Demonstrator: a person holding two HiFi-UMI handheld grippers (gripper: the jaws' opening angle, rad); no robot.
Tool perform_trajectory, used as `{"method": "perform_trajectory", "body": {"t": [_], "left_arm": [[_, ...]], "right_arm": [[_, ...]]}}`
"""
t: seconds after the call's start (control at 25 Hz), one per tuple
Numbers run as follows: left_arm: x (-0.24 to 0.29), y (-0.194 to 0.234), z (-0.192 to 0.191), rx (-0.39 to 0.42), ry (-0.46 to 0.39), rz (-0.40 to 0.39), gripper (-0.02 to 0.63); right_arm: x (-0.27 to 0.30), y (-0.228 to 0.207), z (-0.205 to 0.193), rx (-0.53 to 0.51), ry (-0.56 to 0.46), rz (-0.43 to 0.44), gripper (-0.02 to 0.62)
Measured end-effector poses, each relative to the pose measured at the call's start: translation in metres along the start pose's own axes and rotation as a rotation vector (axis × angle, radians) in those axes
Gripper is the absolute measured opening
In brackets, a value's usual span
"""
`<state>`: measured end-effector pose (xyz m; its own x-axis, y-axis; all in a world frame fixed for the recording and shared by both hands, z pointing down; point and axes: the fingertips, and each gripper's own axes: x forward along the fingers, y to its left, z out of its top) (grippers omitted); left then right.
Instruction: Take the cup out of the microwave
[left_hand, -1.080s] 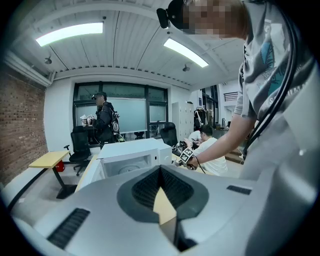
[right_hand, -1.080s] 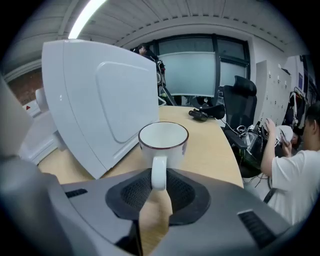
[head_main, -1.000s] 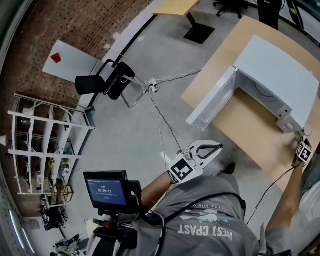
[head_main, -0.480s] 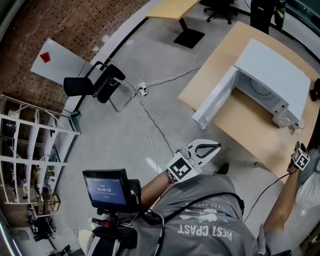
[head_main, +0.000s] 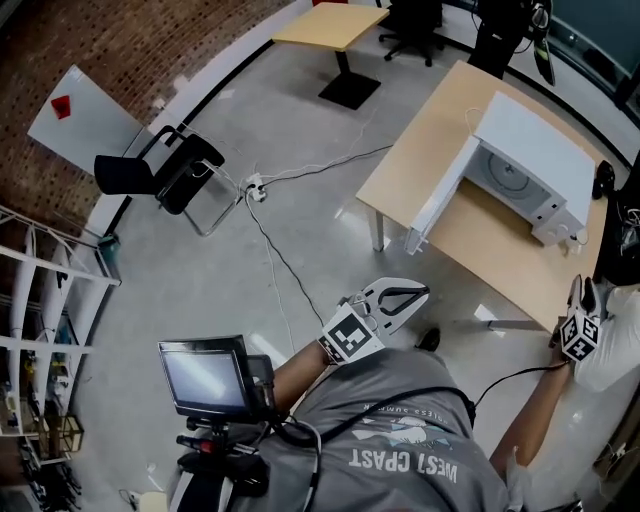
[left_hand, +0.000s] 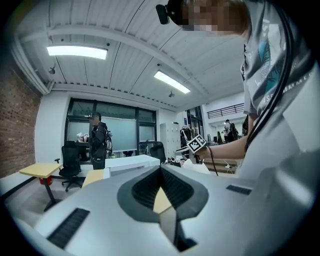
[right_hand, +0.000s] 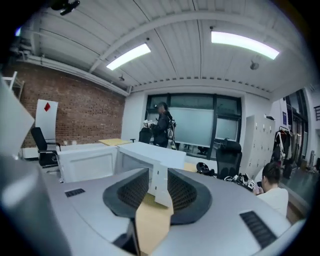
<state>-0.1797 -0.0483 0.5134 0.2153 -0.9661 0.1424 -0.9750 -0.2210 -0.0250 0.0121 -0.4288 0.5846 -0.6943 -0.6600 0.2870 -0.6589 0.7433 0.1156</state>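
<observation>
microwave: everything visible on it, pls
The microwave is a white box, painted metal or plastic by its look, standing upright on the light wooden table. Its door is swung wide open, reaching toward the table's edge. The cavity shows a round turntable; no cup can be made out inside. A control panel sits beside the cavity. Only the table visibly touches it.

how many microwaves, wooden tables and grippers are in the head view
microwave: 1, door open
wooden tables: 2, large table under the microwave, small table beyond it
grippers: 2, left gripper shut, right gripper open with nothing in it
total: 5
</observation>
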Motion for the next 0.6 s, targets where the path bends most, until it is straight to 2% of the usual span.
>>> {"method": "perform_trajectory", "body": {"t": [0.16, 0.32, 0.44, 0.6], "left_arm": [[-0.060, 0.000, -0.006, 0.004, -0.034, -0.030, 0.043], [-0.095, -0.004, -0.016, -0.006, -0.063, -0.071, 0.043], [-0.109, -0.014, -0.022, -0.013, -0.073, -0.140, 0.043], [-0.113, -0.032, -0.031, 0.035, -0.096, -0.228, 0.044]], "right_arm": [[-0.077, 0.099, 0.061, 0.017, -0.137, 0.054, 0.126], [-0.145, 0.174, 0.103, 0.047, -0.237, 0.120, 0.126], [-0.196, 0.212, 0.122, 0.045, -0.279, 0.138, 0.124], [-0.251, 0.239, 0.127, 0.018, -0.306, 0.149, 0.124]]}}
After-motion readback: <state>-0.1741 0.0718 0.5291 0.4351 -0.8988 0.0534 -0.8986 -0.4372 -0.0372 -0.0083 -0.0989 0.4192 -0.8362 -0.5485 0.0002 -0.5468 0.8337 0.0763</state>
